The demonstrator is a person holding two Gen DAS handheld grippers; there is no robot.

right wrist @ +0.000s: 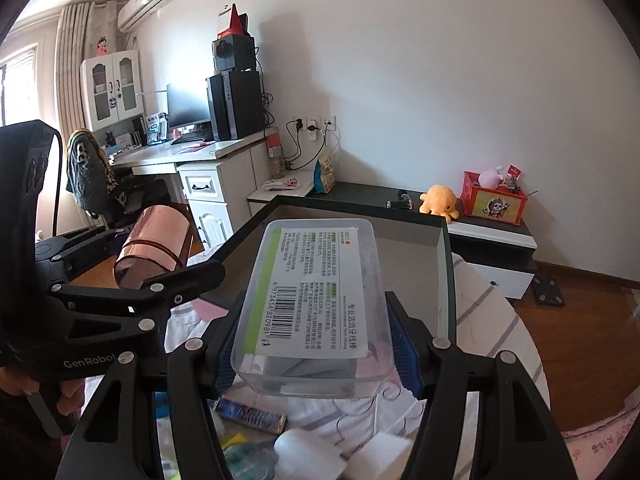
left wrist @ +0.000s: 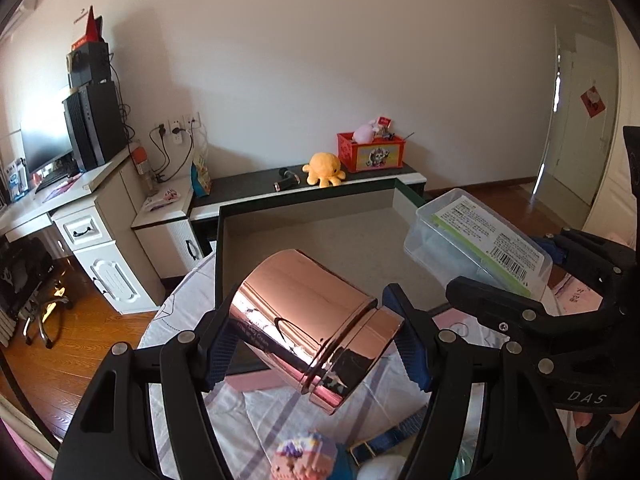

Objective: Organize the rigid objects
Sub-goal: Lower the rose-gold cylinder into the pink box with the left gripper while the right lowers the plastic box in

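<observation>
My left gripper (left wrist: 316, 340) is shut on a shiny rose-gold metal canister (left wrist: 308, 320), held on its side above the bed near the front edge of a large open box (left wrist: 304, 236) with dark rims and a grey inside. The canister (right wrist: 154, 246) also shows at the left of the right wrist view. My right gripper (right wrist: 312, 350) is shut on a clear plastic lidded box (right wrist: 316, 300) with a green-and-white barcode label. That box (left wrist: 476, 240) hangs at the right of the left wrist view, over the open box's (right wrist: 446, 272) near right corner.
Below lie a striped bedsheet (left wrist: 256, 412), a small toy figure (left wrist: 304, 456), a blue packet (right wrist: 252, 416) and white blocks (right wrist: 312, 452). Behind the open box stands a low dark cabinet (left wrist: 360, 180) with a yellow plush octopus (left wrist: 324, 168) and a red crate (left wrist: 372, 152). A desk with a computer (left wrist: 92, 128) is at the left.
</observation>
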